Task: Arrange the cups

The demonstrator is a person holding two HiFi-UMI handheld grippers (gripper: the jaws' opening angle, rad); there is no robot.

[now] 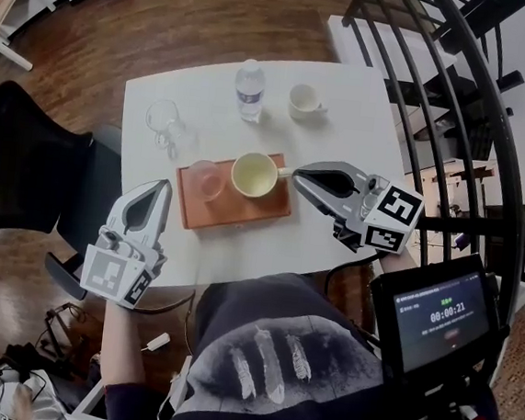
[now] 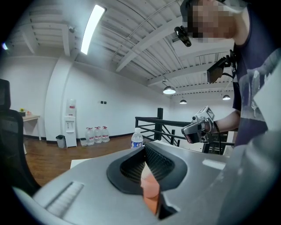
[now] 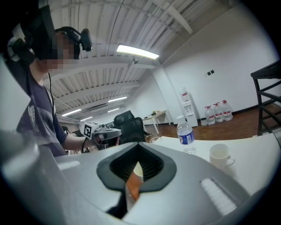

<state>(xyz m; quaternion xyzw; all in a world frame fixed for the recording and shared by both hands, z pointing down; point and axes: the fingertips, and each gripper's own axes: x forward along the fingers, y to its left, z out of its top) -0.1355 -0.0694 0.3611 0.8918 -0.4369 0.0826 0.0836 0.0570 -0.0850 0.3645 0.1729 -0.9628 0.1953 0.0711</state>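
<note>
Flanking the tray [image 1: 244, 214], left gripper [image 1: 163, 187] and right gripper [image 1: 299, 175] hover, jaws together.

Tray up front, three items behind.
Tray [image 1: 244, 214] sits on the surface [image 1: 344, 129], tumbler [image 1: 204, 179] left and mug [image 1: 254, 174] right on it; behind it, left to right: glass [image 1: 165, 121], bottle [image 1: 248, 90], far mug [image 1: 304, 99].

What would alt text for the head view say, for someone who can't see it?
From above: a left gripper and right gripper, both shut and empty, flank an orange tray holding a cream cup and a clear cup on a white table. Behind stand a glass, a bottle and a white cup.
</note>
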